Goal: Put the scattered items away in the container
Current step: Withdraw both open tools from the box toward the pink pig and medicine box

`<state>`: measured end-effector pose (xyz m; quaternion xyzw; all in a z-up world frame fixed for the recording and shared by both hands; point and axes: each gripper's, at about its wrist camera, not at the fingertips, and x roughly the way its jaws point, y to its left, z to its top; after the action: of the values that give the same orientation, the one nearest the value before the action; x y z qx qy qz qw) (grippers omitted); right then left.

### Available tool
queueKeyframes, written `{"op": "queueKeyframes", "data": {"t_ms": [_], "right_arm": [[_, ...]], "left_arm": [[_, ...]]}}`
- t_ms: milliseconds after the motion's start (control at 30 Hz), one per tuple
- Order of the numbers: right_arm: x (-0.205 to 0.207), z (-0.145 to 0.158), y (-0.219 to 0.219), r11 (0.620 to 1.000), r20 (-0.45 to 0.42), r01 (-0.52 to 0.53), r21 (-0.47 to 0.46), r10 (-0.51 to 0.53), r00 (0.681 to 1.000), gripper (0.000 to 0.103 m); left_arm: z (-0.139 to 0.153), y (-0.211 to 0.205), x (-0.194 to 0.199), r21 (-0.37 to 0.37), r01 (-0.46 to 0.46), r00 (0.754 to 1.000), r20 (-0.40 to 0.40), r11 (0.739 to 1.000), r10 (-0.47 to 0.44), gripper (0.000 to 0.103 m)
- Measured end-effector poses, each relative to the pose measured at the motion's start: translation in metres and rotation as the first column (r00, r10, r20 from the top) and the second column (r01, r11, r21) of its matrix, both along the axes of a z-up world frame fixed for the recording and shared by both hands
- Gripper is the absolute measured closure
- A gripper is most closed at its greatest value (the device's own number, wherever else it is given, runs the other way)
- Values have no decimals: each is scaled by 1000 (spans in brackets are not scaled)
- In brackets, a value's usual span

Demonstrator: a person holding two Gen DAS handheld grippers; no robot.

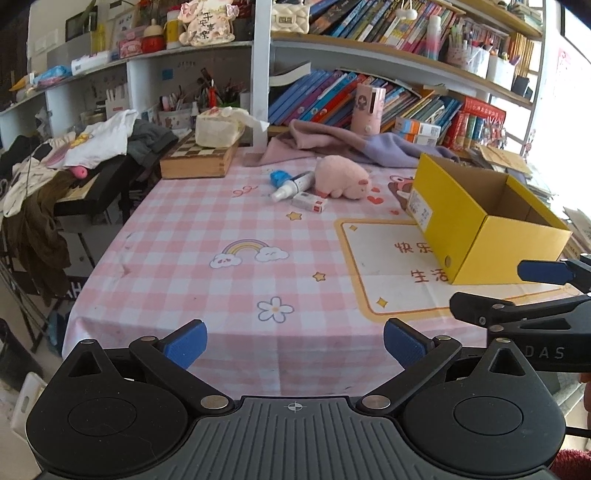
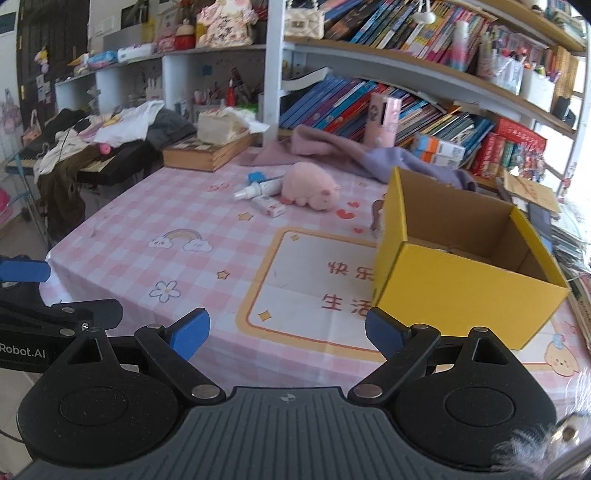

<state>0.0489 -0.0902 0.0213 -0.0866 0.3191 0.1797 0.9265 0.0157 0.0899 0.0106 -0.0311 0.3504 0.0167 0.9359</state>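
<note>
Left wrist view: both grippers [image 1: 294, 345] [image 2: 287, 334] spread wide, holding nothing. Plush pig [image 1: 341, 177] crowds spray bottle [image 1: 290, 188]; a careless grab could knock either aside.

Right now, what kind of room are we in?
Most likely a child's study or bedroom at home: bookshelves crammed with colourful books, a table with a pink checked cartoon tablecloth, and clothes piled at the left.

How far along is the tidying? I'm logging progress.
Nothing is done: the yellow box looks empty. Both claws, left and right, are open and hold nothing. The pink plush pig, spray bottle, tube and small carton remain on the tablecloth.
</note>
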Motion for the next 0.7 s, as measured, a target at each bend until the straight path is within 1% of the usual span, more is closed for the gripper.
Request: {"op": "queueKeyframes", "data": {"t_ms": [200,433,567,700], "right_arm": [[29,-8,12,999,-22,-37,12,38,999,11],[80,-14,25,997,-64,-71,10,71,995,11],[108,-16,31,997,-81,-78,21,80,994,11],[132,-15,35,998,-64,-62,21,63,996,13]], "left_arm": [[-2,8,22,23,-26,1000,-1,999,26,0],[-4,18,65,28,-52,998,-25,998,53,0],[-3,23,90,48,-45,998,-30,998,46,0],[0,26,116,54,-28,999,-24,998,29,0]]}}
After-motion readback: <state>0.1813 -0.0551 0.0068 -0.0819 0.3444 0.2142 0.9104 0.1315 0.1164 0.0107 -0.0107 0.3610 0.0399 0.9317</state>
